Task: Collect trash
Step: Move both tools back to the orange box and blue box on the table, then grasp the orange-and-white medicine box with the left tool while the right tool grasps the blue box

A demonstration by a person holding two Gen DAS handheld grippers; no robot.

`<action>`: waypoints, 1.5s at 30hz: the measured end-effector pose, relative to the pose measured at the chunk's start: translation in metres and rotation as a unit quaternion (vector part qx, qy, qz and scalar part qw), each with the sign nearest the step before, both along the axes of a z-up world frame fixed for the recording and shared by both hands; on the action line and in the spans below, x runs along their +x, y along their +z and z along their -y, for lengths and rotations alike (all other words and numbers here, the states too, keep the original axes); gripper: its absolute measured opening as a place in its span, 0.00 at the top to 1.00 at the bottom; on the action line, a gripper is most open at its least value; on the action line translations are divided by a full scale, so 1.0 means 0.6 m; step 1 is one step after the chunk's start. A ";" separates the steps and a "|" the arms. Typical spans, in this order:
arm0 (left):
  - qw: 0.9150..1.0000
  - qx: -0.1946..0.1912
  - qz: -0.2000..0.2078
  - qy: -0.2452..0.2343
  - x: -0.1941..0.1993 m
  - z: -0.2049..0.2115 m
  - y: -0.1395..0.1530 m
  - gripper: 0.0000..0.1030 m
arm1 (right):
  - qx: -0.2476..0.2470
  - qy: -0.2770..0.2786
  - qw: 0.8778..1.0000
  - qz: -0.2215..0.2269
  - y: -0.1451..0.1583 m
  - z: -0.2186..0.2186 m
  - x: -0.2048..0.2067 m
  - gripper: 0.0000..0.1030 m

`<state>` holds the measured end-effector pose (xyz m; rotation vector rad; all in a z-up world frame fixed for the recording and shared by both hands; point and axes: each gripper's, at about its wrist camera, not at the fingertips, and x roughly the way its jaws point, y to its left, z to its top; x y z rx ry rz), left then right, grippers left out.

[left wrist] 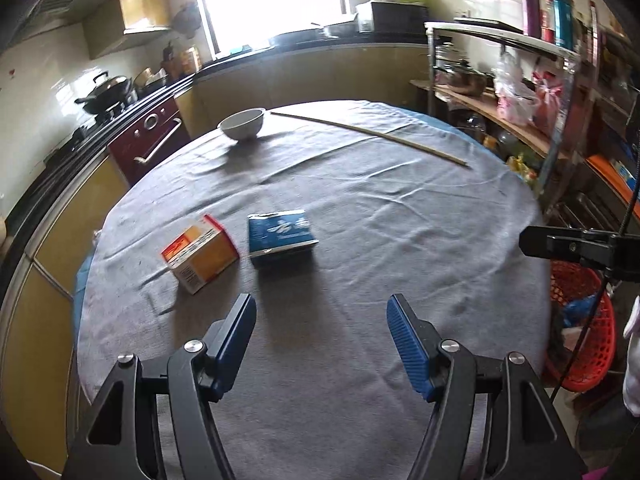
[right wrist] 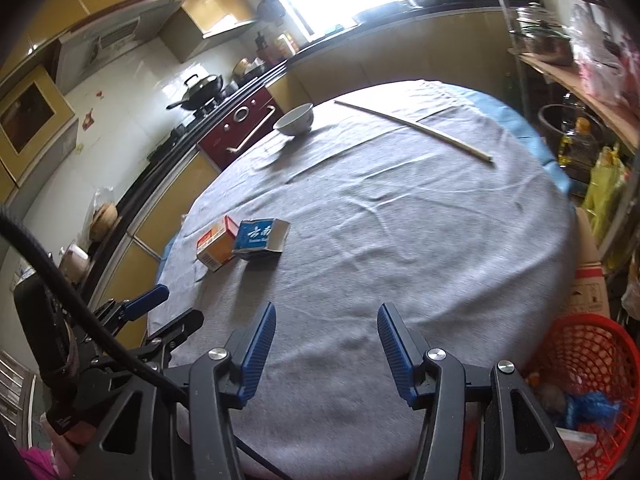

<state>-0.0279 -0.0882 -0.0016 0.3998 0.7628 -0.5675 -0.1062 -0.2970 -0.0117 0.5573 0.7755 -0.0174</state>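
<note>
Two cartons sit side by side on the grey cloth of the round table: orange box on the left, blue box just beside it, apart in left wrist view. Left gripper hovers over bare cloth, jaws well apart, nothing betw them. Right gripper same: jaws parted, empty. Red mesh basket stands off the table's right edge w/ some trash inside. White bowl and a thin stick lie at far side.
</note>
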 end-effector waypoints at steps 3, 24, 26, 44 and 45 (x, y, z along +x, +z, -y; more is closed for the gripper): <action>1.000 -0.005 -0.011 0.023 0.029 -0.025 -0.008 0.33 | 0.000 0.011 1.000 -0.006 -0.004 -0.012 0.020 0.45; 0.991 -0.012 -0.029 0.134 0.215 -0.231 -0.039 0.33 | -0.005 0.145 0.989 0.011 -0.010 -0.105 0.308 0.44; 0.993 -0.031 -0.034 0.105 0.233 -0.230 -0.032 0.33 | -0.005 0.154 0.988 0.013 -0.014 -0.105 0.332 0.44; 0.981 0.040 -0.078 -0.174 0.353 -0.096 -0.072 0.27 | -0.055 0.358 0.931 -0.038 -0.046 -0.149 0.447 0.39; 0.979 0.041 -0.082 -0.181 0.355 -0.094 -0.075 0.27 | -0.066 0.369 0.926 -0.042 -0.048 -0.155 0.447 0.39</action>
